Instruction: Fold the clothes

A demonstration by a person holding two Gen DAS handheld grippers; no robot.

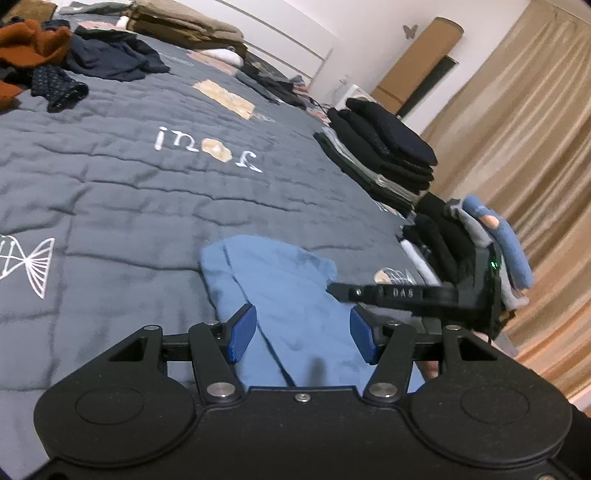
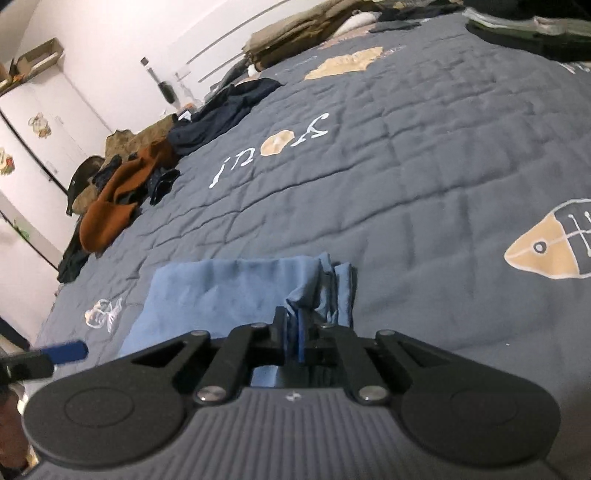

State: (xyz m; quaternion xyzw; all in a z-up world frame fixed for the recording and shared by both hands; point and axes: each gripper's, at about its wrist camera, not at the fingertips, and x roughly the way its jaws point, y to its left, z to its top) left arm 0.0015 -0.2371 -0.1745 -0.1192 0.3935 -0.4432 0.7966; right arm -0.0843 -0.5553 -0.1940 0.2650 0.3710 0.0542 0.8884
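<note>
A light blue garment (image 1: 280, 280) lies on the grey quilted bedspread (image 1: 147, 192), near its front edge. My left gripper (image 1: 303, 334) hovers open over the garment's near part; its blue pads (image 1: 242, 334) stand apart on either side of the cloth and do not press it. In the right wrist view the same blue garment (image 2: 221, 291) is bunched into folds at its right edge. My right gripper (image 2: 295, 338) is shut on that bunched edge. From the left wrist view the right gripper (image 1: 336, 288) reaches in from the right, held by a gloved hand (image 1: 498, 240).
A stack of folded dark clothes (image 1: 384, 155) sits at the bed's right edge. Unfolded clothes lie at the far left: an orange garment (image 2: 118, 195) and a navy one (image 1: 110, 55). Folded khaki items (image 1: 184, 26) lie by the wall. Beige curtains (image 1: 535, 147) hang beyond the bed.
</note>
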